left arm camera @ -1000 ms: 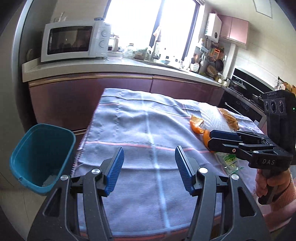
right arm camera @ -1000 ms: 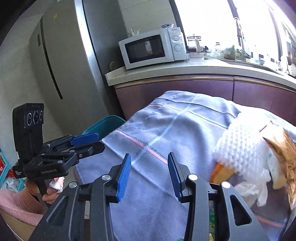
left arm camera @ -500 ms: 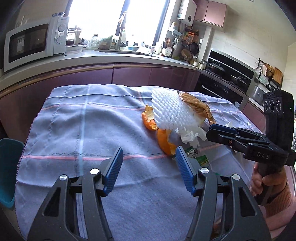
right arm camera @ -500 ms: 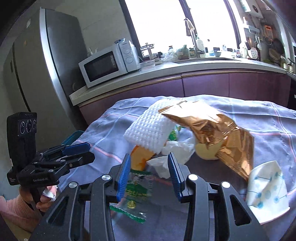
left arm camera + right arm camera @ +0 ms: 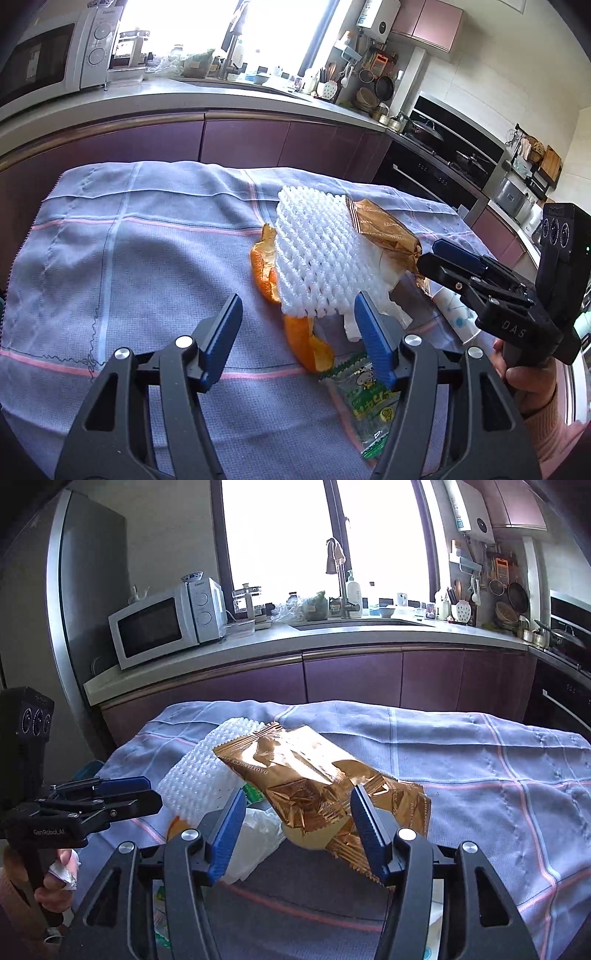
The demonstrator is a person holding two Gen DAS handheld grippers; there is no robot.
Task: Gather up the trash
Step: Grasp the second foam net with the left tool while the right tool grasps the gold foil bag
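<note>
While both grippers are opening, my right gripper (image 5: 295, 827) is framing the gold wrapper (image 5: 314, 775) (not pinching), my left gripper (image 5: 299, 332) is holding nothing.

— What is counted on the cloth (image 5: 147, 258)?
— One white foam net (image 5: 314, 254), one gold wrapper (image 5: 314, 775), two pieces of orange peel (image 5: 264, 266), one green-printed packet (image 5: 369, 398), one paper cup (image 5: 456, 317) and one crumpled tissue (image 5: 255, 834) are seen.
— And beyond?
— One microwave (image 5: 162, 626) is counted.

L tongs (image 5: 297, 334), R tongs (image 5: 295, 829): both opening, empty.
</note>
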